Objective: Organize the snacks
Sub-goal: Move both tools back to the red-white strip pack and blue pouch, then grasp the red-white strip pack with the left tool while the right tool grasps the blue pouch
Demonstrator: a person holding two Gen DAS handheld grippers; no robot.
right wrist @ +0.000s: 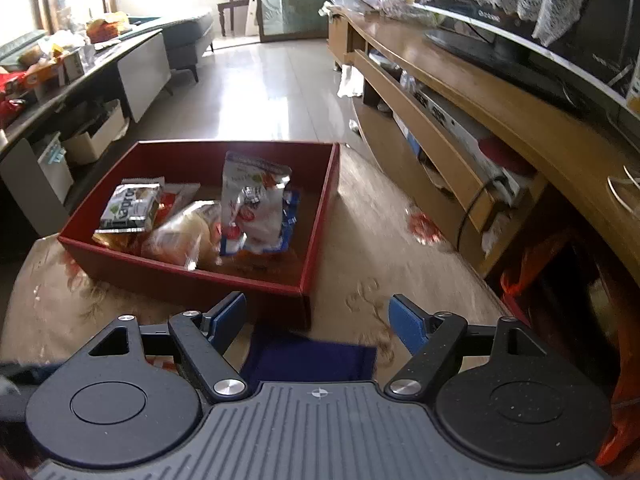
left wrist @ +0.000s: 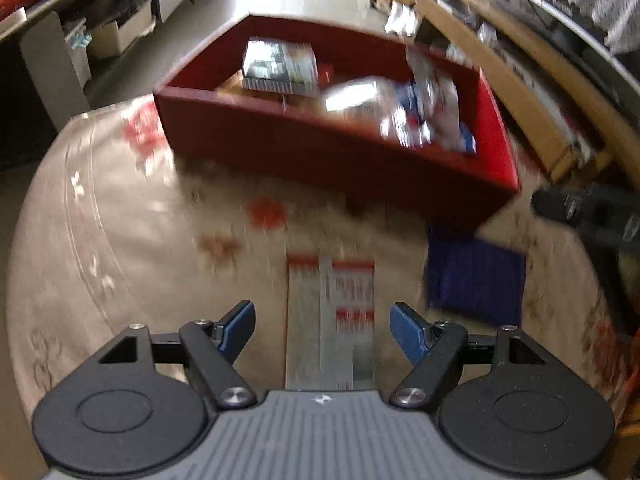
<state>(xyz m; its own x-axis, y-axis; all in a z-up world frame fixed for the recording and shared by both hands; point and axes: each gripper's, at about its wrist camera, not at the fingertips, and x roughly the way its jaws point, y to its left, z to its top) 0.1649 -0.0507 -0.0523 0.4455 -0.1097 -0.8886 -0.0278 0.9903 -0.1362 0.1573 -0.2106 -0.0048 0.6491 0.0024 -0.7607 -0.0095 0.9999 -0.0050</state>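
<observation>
My left gripper (left wrist: 322, 330) stands wide open over the patterned tablecloth (left wrist: 120, 216), nothing between its blue pads (left wrist: 408, 334). Straight ahead of it, running out from under the tool, lies a long silver packet (left wrist: 330, 320) with red bands and red print; the blur makes the writing unreadable. Just to the right of that packet sits a dark blue packet (left wrist: 476, 280), its far corner against the near wall of the red box (left wrist: 320, 152). The box lies ahead and slightly right of this tool.

My right gripper (right wrist: 318, 320) is also spread open and empty. The same blue packet (right wrist: 312, 356) lies directly below and between its fingers, flat on the cloth, close by the near corner of the red box (right wrist: 188, 272). Inside the box, ahead and to the left, I see a small green-and-white pack (right wrist: 130, 208) whose label I read only partly, something like "apro"; a clear bag of pale buns (right wrist: 184, 236) lying in the middle; and a tall white pouch (right wrist: 254, 204) with red marks propped upright against a blue-edged pack. The pouch's print is too small for me to read.

Off to the right of both tools runs a wooden TV cabinet (right wrist: 460, 92) with a television (right wrist: 520, 32) under a lace cover; its brand lettering is illegible.
</observation>
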